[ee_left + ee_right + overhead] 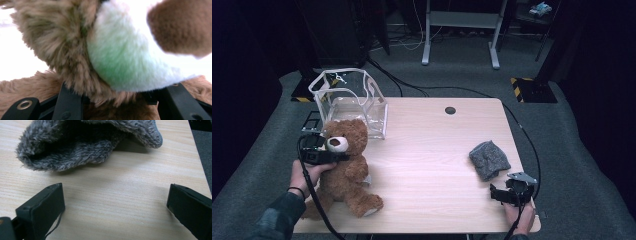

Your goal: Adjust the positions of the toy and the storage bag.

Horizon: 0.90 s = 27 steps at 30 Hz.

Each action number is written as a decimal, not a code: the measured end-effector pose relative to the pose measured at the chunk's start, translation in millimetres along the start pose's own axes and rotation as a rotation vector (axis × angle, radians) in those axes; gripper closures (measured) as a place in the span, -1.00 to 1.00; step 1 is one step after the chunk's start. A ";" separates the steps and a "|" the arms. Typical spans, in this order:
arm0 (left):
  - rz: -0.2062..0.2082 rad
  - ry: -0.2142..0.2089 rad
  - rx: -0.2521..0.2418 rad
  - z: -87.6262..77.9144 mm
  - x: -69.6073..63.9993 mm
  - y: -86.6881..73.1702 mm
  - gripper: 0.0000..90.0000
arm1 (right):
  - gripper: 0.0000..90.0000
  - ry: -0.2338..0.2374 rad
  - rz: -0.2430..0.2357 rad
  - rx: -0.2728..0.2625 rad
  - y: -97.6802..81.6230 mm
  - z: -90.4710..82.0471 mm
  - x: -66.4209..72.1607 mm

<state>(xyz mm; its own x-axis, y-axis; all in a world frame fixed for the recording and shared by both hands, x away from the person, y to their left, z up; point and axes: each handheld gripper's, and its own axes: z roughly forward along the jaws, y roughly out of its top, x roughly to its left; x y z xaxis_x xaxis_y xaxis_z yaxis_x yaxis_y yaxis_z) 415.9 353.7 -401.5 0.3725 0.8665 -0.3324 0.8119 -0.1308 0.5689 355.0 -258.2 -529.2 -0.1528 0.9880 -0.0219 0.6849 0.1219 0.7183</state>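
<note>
A recording lab or studio, not a home: a bare light-wood table [437, 150] stood on grey carpet [592, 165], ringed by dark curtains [242, 60], with cables [412, 90] trailing across the floor and yellow-and-black hazard-taped stand bases [524, 85] behind it.

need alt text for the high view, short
A person's left gripper has its jaws at the neck of a brown teddy bear sitting on a wooden table, in front of a clear plastic bag. The right gripper rests open near a grey fuzzy cloth at the table's right side.
</note>
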 end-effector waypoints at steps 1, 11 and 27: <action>0.000 0.000 0.000 0.0 0.0 0.0 0.20 | -0.98 0.000 0.000 0.000 0.0 0.0 0.0; -0.054 0.021 0.068 39.5 16.1 4.7 0.11 | -0.98 0.000 0.004 -0.001 -0.1 -0.2 0.3; -0.057 0.068 0.147 62.9 22.2 7.9 -0.43 | -0.98 0.000 -0.002 -0.001 0.0 0.0 -0.1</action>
<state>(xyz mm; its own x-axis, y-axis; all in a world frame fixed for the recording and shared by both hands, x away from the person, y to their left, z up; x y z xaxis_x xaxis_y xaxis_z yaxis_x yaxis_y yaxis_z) 458.8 341.6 -451.7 0.2966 0.9045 -0.3065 0.8898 -0.1451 0.4327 355.0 -258.2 -529.2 -0.1542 0.9878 -0.0227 0.6843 0.1233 0.7187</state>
